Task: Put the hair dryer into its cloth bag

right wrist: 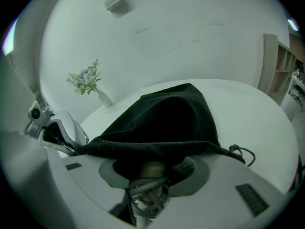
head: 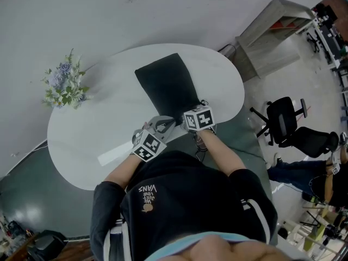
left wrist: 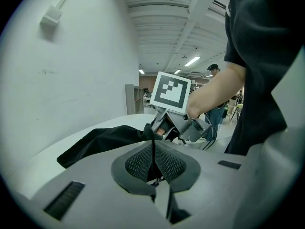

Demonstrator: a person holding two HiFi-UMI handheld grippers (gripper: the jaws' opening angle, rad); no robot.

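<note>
A soft black cloth bag (head: 166, 86) lies on the round white table (head: 81, 140), with its open end near the person. The left gripper (left wrist: 153, 162) has its two jaws pressed together on a thin bit of the bag's rim and holds that side up. The right gripper (right wrist: 151, 178) is clamped on the pale, round hair dryer (right wrist: 152, 170), which has its grey cord (right wrist: 145, 194) wound round it. The hair dryer sits right at the bag's mouth, with the black rim draped over its top. I think it is only just starting to go in. In the head view the grippers cover it, so it can't be seen there.

Things could go wrong from here. The mouth is held up on one side only, so it looks low and narrow. The hair dryer might push the rim along and bunch the bag up instead of sliding inside. The thin cloth could slip out of the left jaws, and then the mouth would flop shut. A loop of the cord could catch on the rim or on the black drawstring (right wrist: 240, 151). The table looks smooth, so the whole bag might slide away when pushed
</note>
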